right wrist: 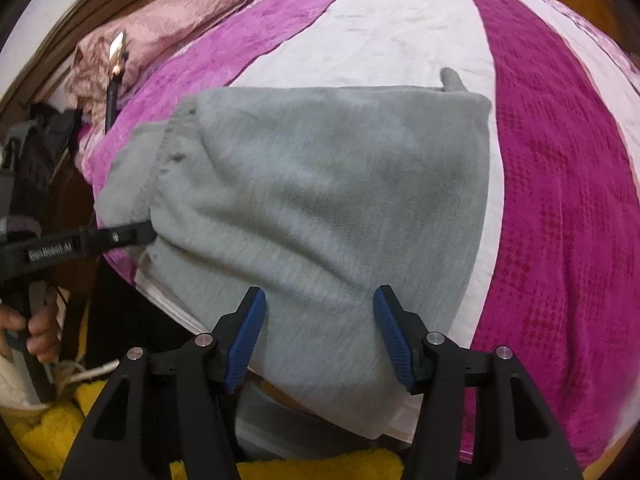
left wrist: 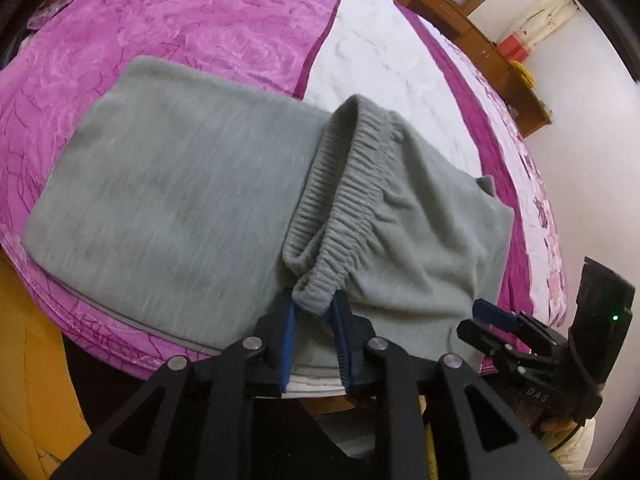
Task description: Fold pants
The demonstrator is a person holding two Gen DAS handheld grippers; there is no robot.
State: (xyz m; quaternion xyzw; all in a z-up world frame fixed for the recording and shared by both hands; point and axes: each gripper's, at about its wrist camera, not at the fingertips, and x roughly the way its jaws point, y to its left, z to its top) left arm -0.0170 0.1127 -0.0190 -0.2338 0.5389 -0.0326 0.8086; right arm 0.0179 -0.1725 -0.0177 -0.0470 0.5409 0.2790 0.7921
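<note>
A: Claws first. The left claw sat at the near edge of the bed, its 2 blue pads narrow around the near corner of the elastic waistband. The cloth sat between them, though whether they truly pinched it I could not tell from the left wrist view.

B: And the right claw?

A: Half wide, holding nothing. It hovered over the near hem of the grey pants, pads on either side of the cloth but apart from it.

B: Where did the pants lie?

A: Across the pink and white bedspread, already doubled over. 1 smooth folded panel lay to the left in the left wrist view, with the waistband end bunched beside it. Further off, a small tab of grey fabric poked out at the far corner.

B: How would they handle?

A: My guess: soft, light fleece, floppy, likely to sag and drag on the plush cover. The ribbed waistband looked the thickest, firmest part, so it seemed the best place to take hold, with the other claw on the opposite edge to keep the layer flat.
</note>
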